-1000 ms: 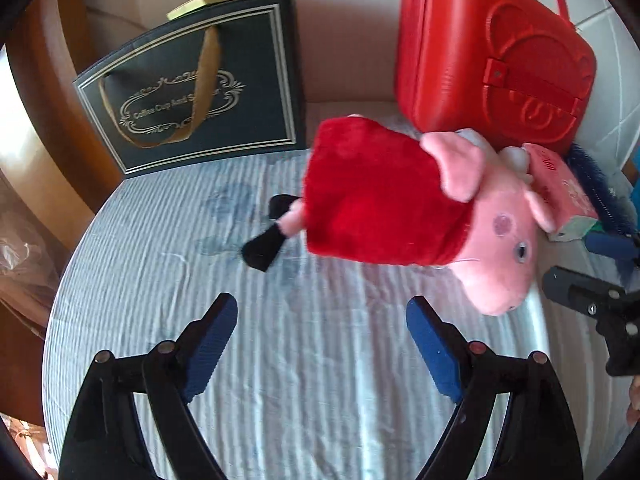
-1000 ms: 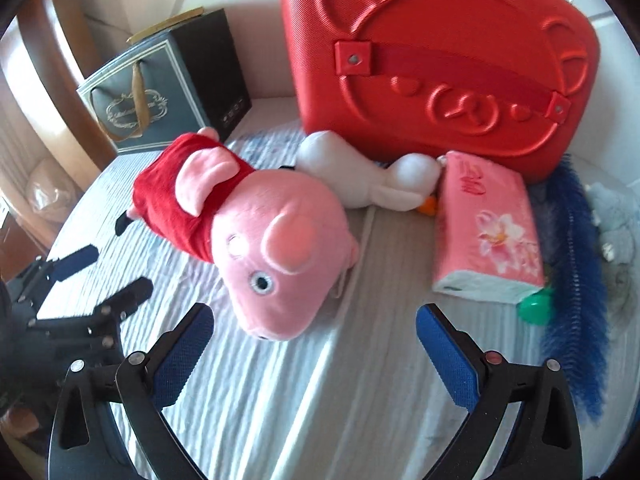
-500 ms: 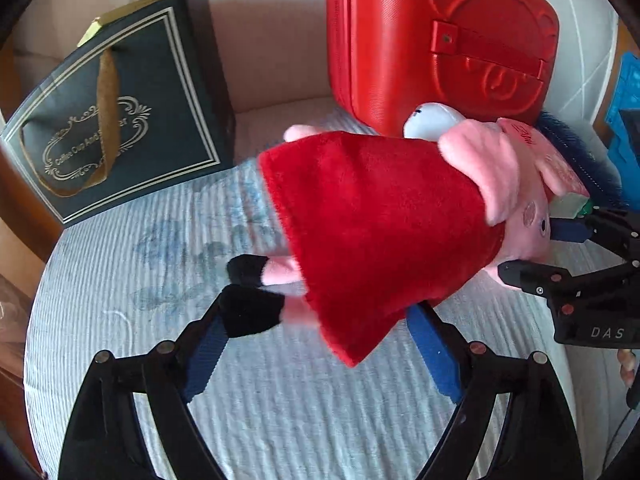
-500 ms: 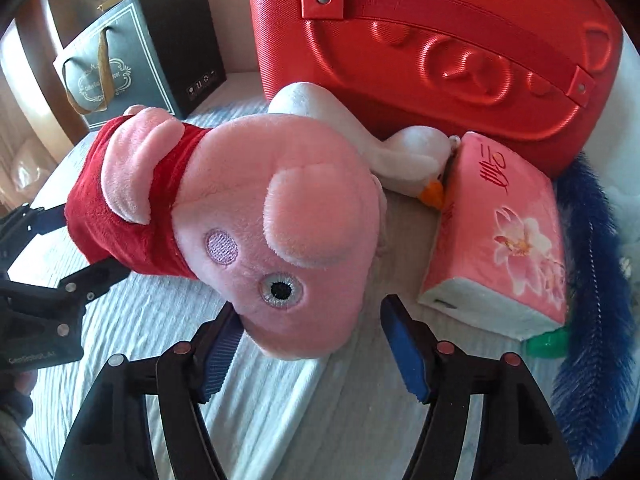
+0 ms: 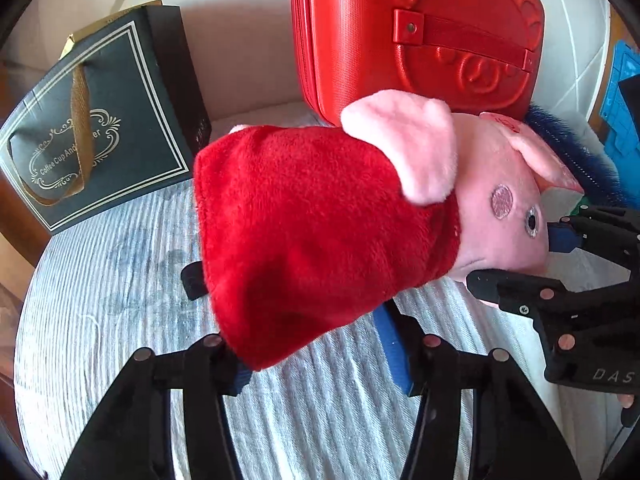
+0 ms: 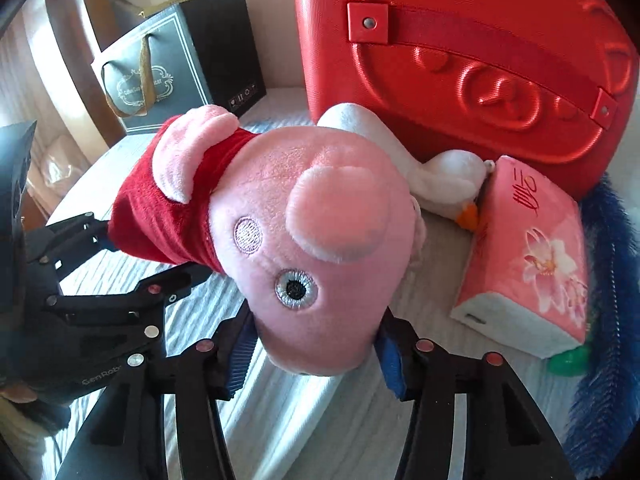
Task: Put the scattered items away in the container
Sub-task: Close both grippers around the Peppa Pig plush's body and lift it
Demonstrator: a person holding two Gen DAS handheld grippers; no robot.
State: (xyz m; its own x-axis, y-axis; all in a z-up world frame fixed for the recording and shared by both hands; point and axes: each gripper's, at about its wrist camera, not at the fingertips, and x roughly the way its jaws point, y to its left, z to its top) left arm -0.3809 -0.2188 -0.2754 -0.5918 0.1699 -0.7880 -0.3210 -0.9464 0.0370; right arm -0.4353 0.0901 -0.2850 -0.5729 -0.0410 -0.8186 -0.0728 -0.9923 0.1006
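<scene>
A pink plush pig [image 5: 320,232] in a red dress lies across the striped cloth, head to the right. My left gripper [image 5: 316,360] is closing on the dress hem, and its blue pads touch the fabric on both sides. The pig [image 6: 320,240] fills the right wrist view, where my right gripper [image 6: 314,356] is closing on the snout end of the head with both pads against it. Each view also shows the other gripper: the left gripper [image 6: 144,248] at the dress, the right gripper [image 5: 516,258] at the face. A red hard suitcase [image 5: 420,40] stands shut behind the pig.
A dark gift bag [image 5: 100,128] stands at the back left of the round table [image 5: 100,320]. A white goose plush [image 6: 440,176], a pink tissue pack [image 6: 528,260], a blue feather duster [image 6: 608,320] and a small green thing [image 6: 568,364] lie at the suitcase [image 6: 460,60].
Both grippers have moved in on the pig from either end. Their jaws have narrowed from wide open onto the dress hem and the head.
</scene>
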